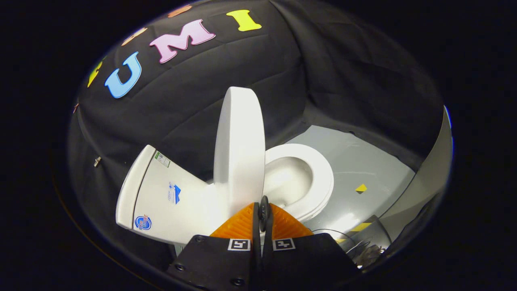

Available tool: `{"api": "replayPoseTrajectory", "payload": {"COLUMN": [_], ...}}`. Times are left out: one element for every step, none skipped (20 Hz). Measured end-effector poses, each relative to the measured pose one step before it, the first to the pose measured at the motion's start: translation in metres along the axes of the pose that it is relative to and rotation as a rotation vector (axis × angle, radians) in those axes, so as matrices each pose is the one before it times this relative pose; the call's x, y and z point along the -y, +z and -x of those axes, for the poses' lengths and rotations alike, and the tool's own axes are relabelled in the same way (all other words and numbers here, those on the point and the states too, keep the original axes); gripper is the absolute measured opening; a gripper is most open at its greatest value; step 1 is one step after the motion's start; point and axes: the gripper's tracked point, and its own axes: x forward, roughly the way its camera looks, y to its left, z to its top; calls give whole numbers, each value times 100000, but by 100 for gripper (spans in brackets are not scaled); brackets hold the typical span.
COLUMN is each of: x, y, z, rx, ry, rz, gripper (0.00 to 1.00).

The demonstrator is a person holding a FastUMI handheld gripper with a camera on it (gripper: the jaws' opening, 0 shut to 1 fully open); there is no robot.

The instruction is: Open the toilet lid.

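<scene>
At centre frame the white toilet lid (239,149) stands almost upright on edge, its long axis vertical, directly ahead of my gripper (263,208), whose orange fingers (239,224) are closed together with nothing between them, the bowl (301,178) lying right.

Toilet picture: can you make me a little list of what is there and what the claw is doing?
lid: white, standing up, raised off the seat
seat: white ring, bowl open
tank: white, behind the lid
claw: orange fingers close together, just at the lid's lower edge; grip cannot be told
floor: grey, with yellow marks
</scene>
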Motion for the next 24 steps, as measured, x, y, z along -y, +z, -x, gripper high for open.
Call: {"api": "replayPoseTrajectory", "payload": {"x": [-848,-775,-765,-903,-863,-981,-1006,-930,-857,-954,-840,-1082,-953,-1011,-860,-846,-868,-894,-975,-844,-531,-320,-419,-702], "y": [-31,93,-1,62,34,132,153,144,73,30,-100,111,105,14,30,7,11,5,-15,106,49,-81,-54,92], "z": [261,372,293,392,324,419,401,357,306,243,141,319,292,208,255,207,111,301,146,267,-64,189,29,56], "rx": [683,1030,998,1052,1017,860,838,785,850,854,886,1127,934,1029,1205,1260,1533,1428,1431,1298,1123,1011,825,693], "ry": [-353,-287,-481,-552,-267,368,585,215,-45,58,117,32,-149,-610,-975,-997,-786,-373,-340,-817,-1683,-2025,-1316,-264], "rz": [1206,1770,2497,3003,3023,1631,1209,1386,1672,1860,1259,1617,2200,2098,2105,2387,2540,2548,2315,2268,2157,1630,1041,520], "gripper": [5,6,6,6,5,5,5,5,5,5,5,5,5,5,5,5,5,5,5,5,5,5,5,5]}}
